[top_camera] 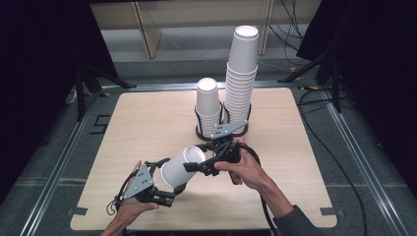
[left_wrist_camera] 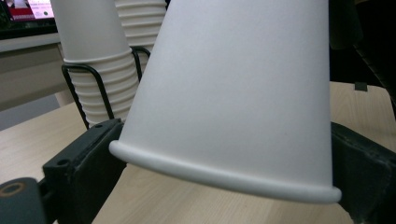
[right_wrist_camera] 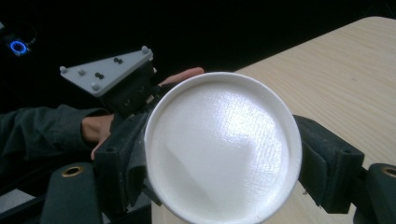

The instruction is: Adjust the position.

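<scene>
- High view: your right gripper (top_camera: 196,164) clamps the paper cup (top_camera: 179,166) near its base.
- Your left gripper (top_camera: 172,192) straddles the cup's rim, jaws apart.
- Cup stacks (top_camera: 241,83) stand behind on the table (top_camera: 147,118).

This looks like a lab or recording studio set up for handling trials. A pale wooden table (top_camera: 147,118) sits framed by metal rails (top_camera: 64,157), with black curtains (top_camera: 44,59) closing both sides. Loose cables (top_camera: 339,147) trail over grey carpet, stand legs (top_camera: 81,88) rise beside the table, and a lit monitor (left_wrist_camera: 28,9) glows in the left gripper view.
</scene>
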Demonstrator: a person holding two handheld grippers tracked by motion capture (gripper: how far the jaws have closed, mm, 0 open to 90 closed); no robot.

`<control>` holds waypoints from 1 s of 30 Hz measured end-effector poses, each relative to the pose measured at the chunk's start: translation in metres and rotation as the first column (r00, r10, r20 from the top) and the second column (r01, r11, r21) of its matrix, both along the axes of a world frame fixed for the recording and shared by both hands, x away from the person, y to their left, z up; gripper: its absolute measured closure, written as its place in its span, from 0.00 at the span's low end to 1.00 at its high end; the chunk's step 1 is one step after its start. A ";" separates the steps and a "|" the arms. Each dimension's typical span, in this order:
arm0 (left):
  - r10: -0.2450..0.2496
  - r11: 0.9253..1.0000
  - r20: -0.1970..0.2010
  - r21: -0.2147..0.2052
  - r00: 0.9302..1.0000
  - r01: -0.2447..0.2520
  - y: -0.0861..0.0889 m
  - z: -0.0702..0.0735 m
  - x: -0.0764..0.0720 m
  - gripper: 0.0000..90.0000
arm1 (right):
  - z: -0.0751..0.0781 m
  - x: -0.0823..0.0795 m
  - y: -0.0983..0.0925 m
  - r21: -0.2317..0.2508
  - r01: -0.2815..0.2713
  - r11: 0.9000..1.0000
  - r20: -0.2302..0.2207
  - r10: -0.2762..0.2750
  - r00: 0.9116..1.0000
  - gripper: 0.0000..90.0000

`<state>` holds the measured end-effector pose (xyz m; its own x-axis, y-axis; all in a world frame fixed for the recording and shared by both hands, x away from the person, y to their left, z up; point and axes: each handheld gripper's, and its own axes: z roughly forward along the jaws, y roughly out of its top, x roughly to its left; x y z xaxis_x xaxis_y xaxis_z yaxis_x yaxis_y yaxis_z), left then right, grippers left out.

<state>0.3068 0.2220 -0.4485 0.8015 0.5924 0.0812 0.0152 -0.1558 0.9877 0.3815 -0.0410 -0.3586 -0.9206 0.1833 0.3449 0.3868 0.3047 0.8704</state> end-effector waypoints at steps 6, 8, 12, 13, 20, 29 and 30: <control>0.006 0.999 0.024 -0.037 1.000 -0.005 0.000 0.002 -0.001 0.05 | 0.004 0.000 -0.002 0.040 -0.005 0.999 -0.006 0.005 1.000 0.29; 0.003 0.999 0.030 -0.048 1.000 -0.001 0.001 0.002 -0.001 0.03 | 0.005 0.000 -0.002 0.049 -0.010 0.999 -0.017 0.011 1.000 0.29; -0.001 0.998 0.060 -0.059 0.998 0.005 0.003 0.004 -0.003 0.02 | 0.004 -0.001 -0.001 0.054 -0.020 0.998 -0.036 0.022 0.999 0.29; 0.000 0.998 0.064 -0.068 0.998 0.004 0.003 0.004 -0.003 0.04 | 0.003 0.000 0.000 0.053 -0.016 0.998 -0.017 0.017 1.000 0.29; -0.030 0.999 0.024 -0.032 0.999 0.030 0.006 0.005 -0.001 0.10 | -0.002 0.004 -0.003 0.059 -0.014 0.998 -0.057 0.018 0.998 0.28; -0.036 0.999 0.004 0.041 0.999 0.036 0.007 0.006 0.000 0.17 | -0.006 0.008 -0.005 0.030 -0.017 0.999 -0.061 0.019 0.998 0.27; -0.038 0.998 0.001 0.044 0.999 0.038 0.007 0.006 0.000 0.17 | -0.007 0.008 -0.005 0.025 -0.024 0.999 -0.063 0.025 0.998 0.27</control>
